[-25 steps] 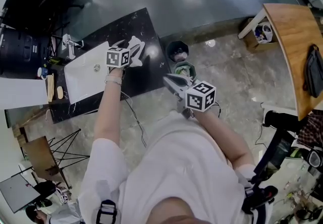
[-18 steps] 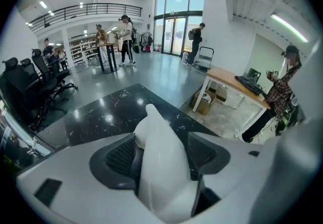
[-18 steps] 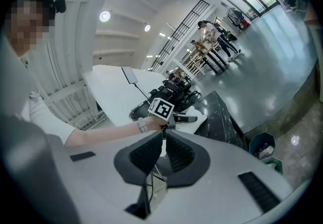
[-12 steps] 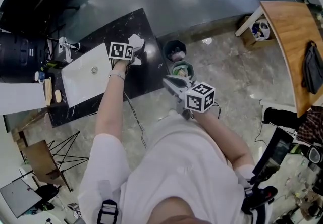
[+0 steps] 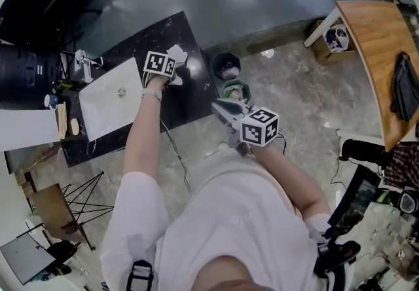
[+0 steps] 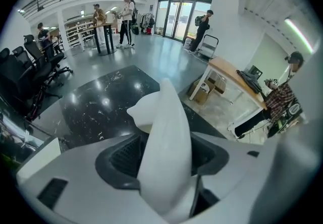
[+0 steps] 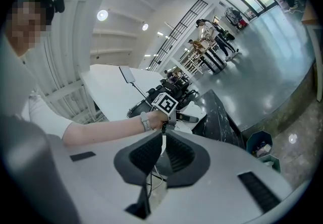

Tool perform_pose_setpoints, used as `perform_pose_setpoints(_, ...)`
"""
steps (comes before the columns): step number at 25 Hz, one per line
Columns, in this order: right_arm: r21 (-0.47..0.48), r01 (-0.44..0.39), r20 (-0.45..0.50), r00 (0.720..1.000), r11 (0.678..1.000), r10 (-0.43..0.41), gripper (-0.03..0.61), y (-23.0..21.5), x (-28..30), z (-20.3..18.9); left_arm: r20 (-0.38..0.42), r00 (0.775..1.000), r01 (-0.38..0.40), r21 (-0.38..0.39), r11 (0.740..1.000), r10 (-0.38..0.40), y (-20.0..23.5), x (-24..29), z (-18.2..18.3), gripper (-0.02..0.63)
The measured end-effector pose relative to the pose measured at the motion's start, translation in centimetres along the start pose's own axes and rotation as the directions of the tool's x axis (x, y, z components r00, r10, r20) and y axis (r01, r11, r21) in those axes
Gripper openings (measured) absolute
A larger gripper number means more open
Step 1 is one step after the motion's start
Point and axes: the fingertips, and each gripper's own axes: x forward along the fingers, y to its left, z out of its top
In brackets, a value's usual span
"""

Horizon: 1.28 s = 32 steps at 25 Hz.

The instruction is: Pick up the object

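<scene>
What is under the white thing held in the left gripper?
A black counter lies below the white thing. Its lower end is hidden inside the left gripper.

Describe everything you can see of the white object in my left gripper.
The white object is smooth and glossy, like ceramic or plastic: a narrow curved body seen edge-on, with a small nub on its left. It stands upright, clamped on both sides by the jaws of the left gripper, over the black marbled counter.
</scene>
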Motion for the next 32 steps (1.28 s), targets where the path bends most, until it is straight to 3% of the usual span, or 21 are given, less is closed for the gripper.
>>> perform_pose_setpoints(7, 0.006, -0.003, -0.006, 1.0, 1.0, 0.003, 0.02, 0.1, -0.1, 0.0, 0.017, 1.0, -0.008, -0.073, 0.997, 0.009, 0.3, -0.3, 0.1, 0.278)
perform_pose_setpoints(17, 0.005, -0.022, -0.008, 1.0, 1.0, 0.022, 0.02, 0.6, -0.2, -0.4, 0.042, 0.999, -0.011, -0.11, 0.994, 0.015, 0.3, -0.6, -0.6, 0.261)
perform_pose_setpoints(22, 0.007, -0.033, -0.006, 0.999, 0.999, 0.033, 0.02, 0.7, -0.4, -0.5, 0.089, 0.996, 0.013, -0.179, 0.984, 0.003, -0.2, -1.3, -1.6, 0.255)
perform_pose_setpoints(26, 0.008, -0.052, -0.005, 0.999, 0.999, 0.052, 0.02, 1.4, -0.1, -0.7, 0.184, 0.982, 0.087, -0.289, 0.953, -0.034, -0.7, -2.1, -2.8, 0.249)
perform_pose_setpoints(29, 0.002, -0.075, -0.012, 0.997, 0.997, 0.075, 0.02, 2.2, 0.3, -0.9, 0.27, 0.96, 0.172, -0.371, 0.912, -0.071, -1.4, -2.8, -4.4, 0.237)
perform_pose_setpoints(30, -0.002, -0.084, -0.015, 0.996, 0.996, 0.084, 0.02, 2.5, 0.3, -1.0, 0.299, 0.952, 0.192, -0.4, 0.896, -0.071, -1.5, -3.2, -5.0, 0.192)
perform_pose_setpoints(32, -0.008, -0.103, -0.02, 0.995, 0.995, 0.103, 0.02, 3.1, 0.4, -1.0, 0.347, 0.936, 0.22, -0.455, 0.863, -0.055, -1.8, -3.7, -5.9, 0.186)
